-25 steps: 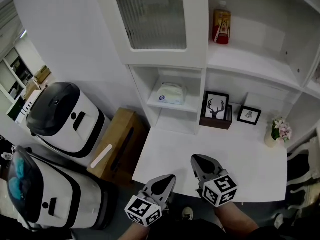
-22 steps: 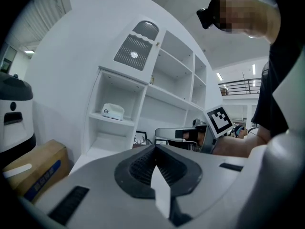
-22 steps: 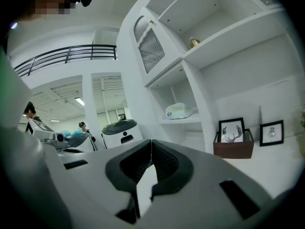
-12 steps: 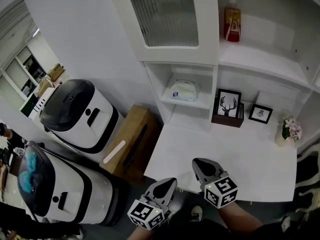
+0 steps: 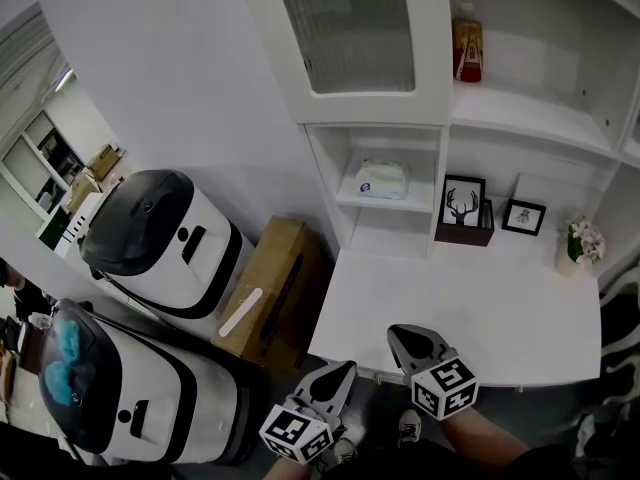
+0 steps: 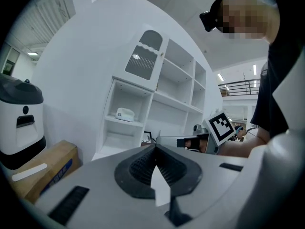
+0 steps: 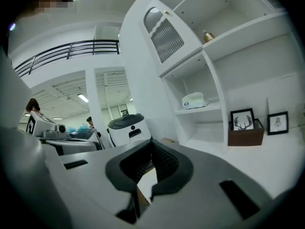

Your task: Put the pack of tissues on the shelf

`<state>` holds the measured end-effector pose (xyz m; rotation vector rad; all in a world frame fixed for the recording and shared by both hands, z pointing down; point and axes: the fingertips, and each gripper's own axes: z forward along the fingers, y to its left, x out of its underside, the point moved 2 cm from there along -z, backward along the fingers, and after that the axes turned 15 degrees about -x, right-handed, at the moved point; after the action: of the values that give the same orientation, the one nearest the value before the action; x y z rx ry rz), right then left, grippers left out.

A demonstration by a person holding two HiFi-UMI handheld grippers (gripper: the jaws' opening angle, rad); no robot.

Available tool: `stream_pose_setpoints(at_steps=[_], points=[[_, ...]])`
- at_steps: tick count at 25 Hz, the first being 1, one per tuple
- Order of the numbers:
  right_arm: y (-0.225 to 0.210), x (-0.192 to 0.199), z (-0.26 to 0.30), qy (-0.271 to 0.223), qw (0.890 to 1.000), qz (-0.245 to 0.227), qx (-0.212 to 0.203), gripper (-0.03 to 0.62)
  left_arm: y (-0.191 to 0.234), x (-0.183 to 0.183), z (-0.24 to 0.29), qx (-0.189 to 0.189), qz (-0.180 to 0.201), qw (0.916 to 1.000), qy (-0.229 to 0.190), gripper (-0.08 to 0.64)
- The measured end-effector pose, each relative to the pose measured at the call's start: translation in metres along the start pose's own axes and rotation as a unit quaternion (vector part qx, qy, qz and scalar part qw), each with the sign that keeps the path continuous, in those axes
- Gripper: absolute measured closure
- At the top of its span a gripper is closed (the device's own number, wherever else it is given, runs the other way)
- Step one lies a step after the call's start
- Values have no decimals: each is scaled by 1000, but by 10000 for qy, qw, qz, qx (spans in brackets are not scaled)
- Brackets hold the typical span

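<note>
Since the tissues (image 5: 382, 179) already lie on the shelf (image 5: 400, 205), well apart from the left gripper (image 5: 343, 370) and right gripper (image 5: 398, 334), both pressed together and empty near the desk (image 5: 480, 308) edge, the step looks done and best left undisturbed.

White pack of tissues (image 5: 382, 179), lying flat, on white shelf (image 5: 352, 199)

You see a white pack of tissues (image 5: 382, 179) with a blue mark on the white shelf (image 5: 400, 206), a red-labelled bottle (image 5: 466, 48), a black-framed antler print (image 5: 462, 204), pink flowers (image 5: 583, 238), a brown carton (image 5: 275, 288), and black-and-white square markers on your left gripper (image 5: 340, 372) and right gripper (image 5: 402, 336).
</note>
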<state>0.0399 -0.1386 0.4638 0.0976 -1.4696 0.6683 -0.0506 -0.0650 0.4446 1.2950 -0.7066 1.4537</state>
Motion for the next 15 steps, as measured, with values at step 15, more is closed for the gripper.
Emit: stream_pose_setpoints(at_steps=[15], points=[[81, 23, 1, -38, 9965, -42, 839, 588, 34, 4, -59, 845, -21, 9964, -96, 557]])
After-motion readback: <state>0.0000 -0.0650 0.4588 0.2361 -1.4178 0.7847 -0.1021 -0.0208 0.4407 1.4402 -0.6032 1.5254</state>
